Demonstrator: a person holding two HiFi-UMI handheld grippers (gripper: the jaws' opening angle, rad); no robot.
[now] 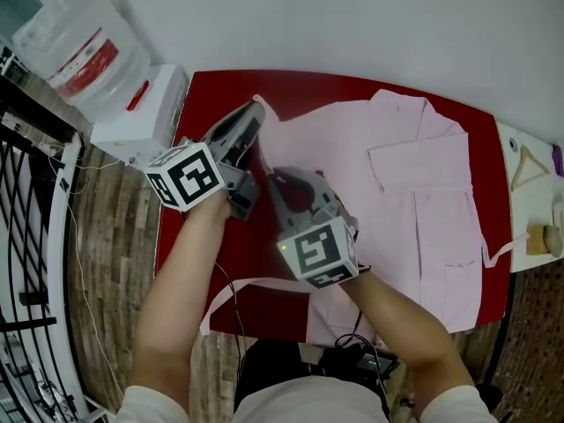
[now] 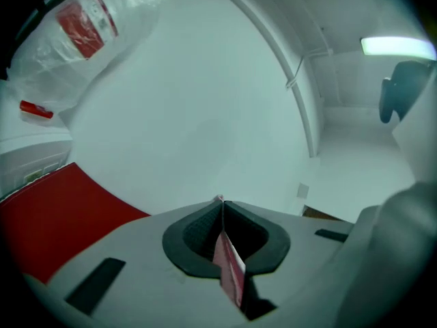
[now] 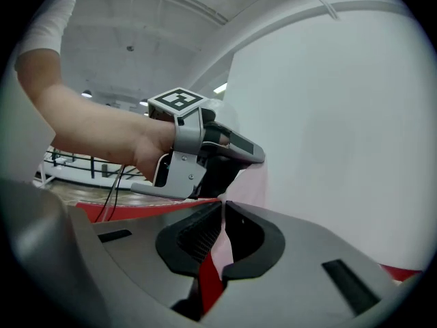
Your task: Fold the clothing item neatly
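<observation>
Desk: a red-topped rectangular desk (image 1: 196,227) stands against a pale wall; the person's two bare forearms reach over its near edge.
Garment: a pale pink short-sleeved cloth shirt (image 1: 423,227) lies spread on the desk, its collar toward the wall and one short sleeve flat across its upper part; in the head view its left part is gathered up off the red surface where both tongs hold it.
Left tongs: the grey left tongs (image 1: 254,115) point level toward the wall over the far left part of the desk; they are clenched on a thin edge of the shirt; the left gripper view shows the dark ribbed pads (image 2: 198,234) pressed together with the pink edge standing between them.
Right tongs: the grey right tongs (image 1: 278,180) sit just beside the left tongs, nearer the person, tilted slightly down; they are clenched on a fold of the same shirt; the right gripper view shows pink cloth running from its jaws up to the left tongs, with the person's hand (image 3: 143,152) behind them.
Ties: a thin pink cloth tie (image 1: 238,287) trails from the shirt over the desk's near edge.
Surroundings: a clear plastic water bottle (image 1: 79,47) with a red label sits on a white box-shaped dispenser (image 1: 145,104) left of the desk; a wooden clothes hanger (image 1: 529,167) lies on a white surface to the right; a black metal railing (image 1: 26,201) borders the wood-patterned floor (image 1: 115,263).
</observation>
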